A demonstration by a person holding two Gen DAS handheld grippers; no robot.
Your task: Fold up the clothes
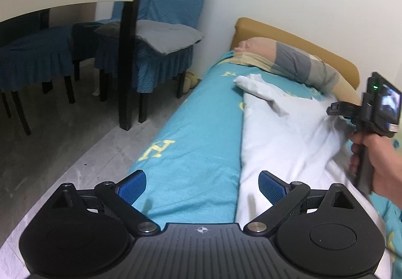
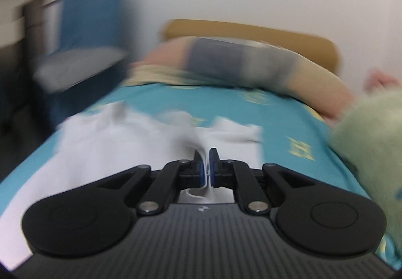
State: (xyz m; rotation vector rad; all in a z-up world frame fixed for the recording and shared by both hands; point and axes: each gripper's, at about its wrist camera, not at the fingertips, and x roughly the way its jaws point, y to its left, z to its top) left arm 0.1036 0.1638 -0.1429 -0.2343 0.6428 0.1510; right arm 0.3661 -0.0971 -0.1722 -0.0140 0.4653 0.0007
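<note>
A white garment [image 1: 284,133] lies spread along the turquoise bed sheet [image 1: 196,143], one sleeve pointing toward the pillow. My left gripper [image 1: 202,184] hovers open over the garment's near left edge, nothing between its blue pads. In the left wrist view, a hand holds the right gripper [image 1: 336,109] at the garment's far right side, lifting the fabric there. The right wrist view is blurred by motion; my right gripper [image 2: 206,154] is shut on a raised fold of the white garment [image 2: 125,143], which runs between its pads.
A striped pillow [image 1: 289,60] rests against the mustard headboard [image 1: 296,40]. Blue-covered chairs [image 1: 160,35] and a dark table leg [image 1: 128,53] stand left of the bed on a grey floor. A pale green fabric heap [image 2: 369,138] sits on the bed's right side.
</note>
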